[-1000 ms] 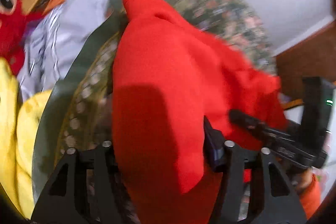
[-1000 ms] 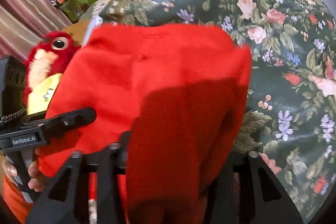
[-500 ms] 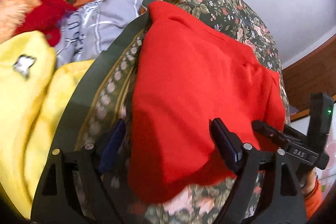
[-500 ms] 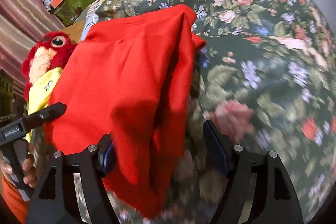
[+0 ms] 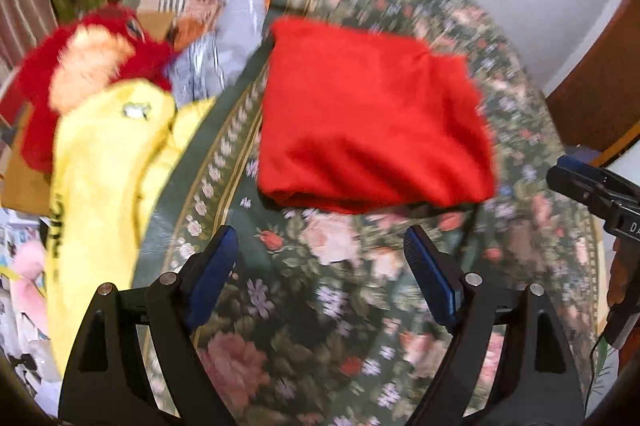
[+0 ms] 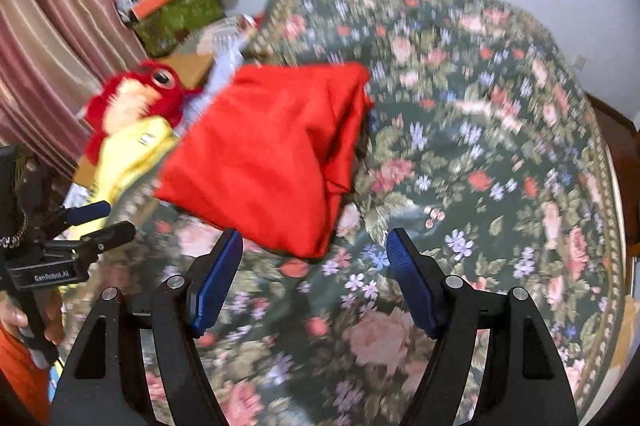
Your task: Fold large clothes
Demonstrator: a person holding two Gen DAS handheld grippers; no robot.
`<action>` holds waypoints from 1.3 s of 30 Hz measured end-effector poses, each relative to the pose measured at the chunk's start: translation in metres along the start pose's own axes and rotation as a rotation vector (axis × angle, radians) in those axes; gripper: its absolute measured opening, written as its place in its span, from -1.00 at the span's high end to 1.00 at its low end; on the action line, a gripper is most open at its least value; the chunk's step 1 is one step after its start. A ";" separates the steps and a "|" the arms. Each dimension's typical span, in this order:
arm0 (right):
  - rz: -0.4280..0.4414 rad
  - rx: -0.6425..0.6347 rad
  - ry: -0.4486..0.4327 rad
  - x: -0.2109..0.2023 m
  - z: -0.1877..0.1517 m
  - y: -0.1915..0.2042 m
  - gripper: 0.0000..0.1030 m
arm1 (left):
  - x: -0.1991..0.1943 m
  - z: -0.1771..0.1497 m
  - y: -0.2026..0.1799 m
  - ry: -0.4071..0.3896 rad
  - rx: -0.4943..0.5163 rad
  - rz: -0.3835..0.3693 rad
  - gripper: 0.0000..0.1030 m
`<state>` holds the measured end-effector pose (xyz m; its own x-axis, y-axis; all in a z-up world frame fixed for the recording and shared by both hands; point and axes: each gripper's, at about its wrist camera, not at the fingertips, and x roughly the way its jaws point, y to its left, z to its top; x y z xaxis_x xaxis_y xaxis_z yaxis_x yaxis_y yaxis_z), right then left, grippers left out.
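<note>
A red garment lies folded into a thick rectangle on the floral bedspread; the right wrist view shows the same red garment from its other side. My left gripper hangs open above the bedspread, just short of the garment's near edge, with nothing between its blue pads. My right gripper is open too, near the garment's lower corner, with only the bedspread under it. Each gripper shows at the edge of the other's view.
A yellow garment, a red plush toy and a striped grey cloth lie to the left of the bedspread. A green box and clutter sit by the curtain. A wooden frame stands at the right.
Both grippers let go of the red garment, opened and drew back and up. The garment now lies folded on the bedspread, farther from both cameras.
</note>
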<state>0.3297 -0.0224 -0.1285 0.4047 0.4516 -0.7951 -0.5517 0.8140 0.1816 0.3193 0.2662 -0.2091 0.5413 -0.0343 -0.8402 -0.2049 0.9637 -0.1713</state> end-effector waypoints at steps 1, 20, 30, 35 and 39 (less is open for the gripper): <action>0.003 -0.005 -0.025 -0.011 0.002 0.005 -0.38 | -0.015 0.000 -0.005 -0.027 0.003 -0.003 -0.64; 0.055 -0.148 -0.749 -0.274 -0.071 0.093 -0.48 | -0.308 -0.098 -0.115 -0.797 0.193 0.019 -0.64; -0.041 -0.197 -0.902 -0.293 -0.121 0.125 -0.84 | -0.339 -0.161 -0.108 -0.921 0.101 0.051 -0.81; -0.069 -0.172 -0.901 -0.292 -0.124 0.130 -1.00 | -0.341 -0.175 -0.107 -0.899 0.088 0.027 -0.92; -0.049 -0.140 -0.873 -0.292 -0.121 0.127 -1.00 | -0.343 -0.182 -0.107 -0.899 0.090 0.023 -0.97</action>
<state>0.0534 -0.0948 0.0567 0.8108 0.5818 -0.0643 -0.5804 0.8133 0.0410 0.0073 0.1265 0.0036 0.9786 0.1691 -0.1171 -0.1797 0.9799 -0.0866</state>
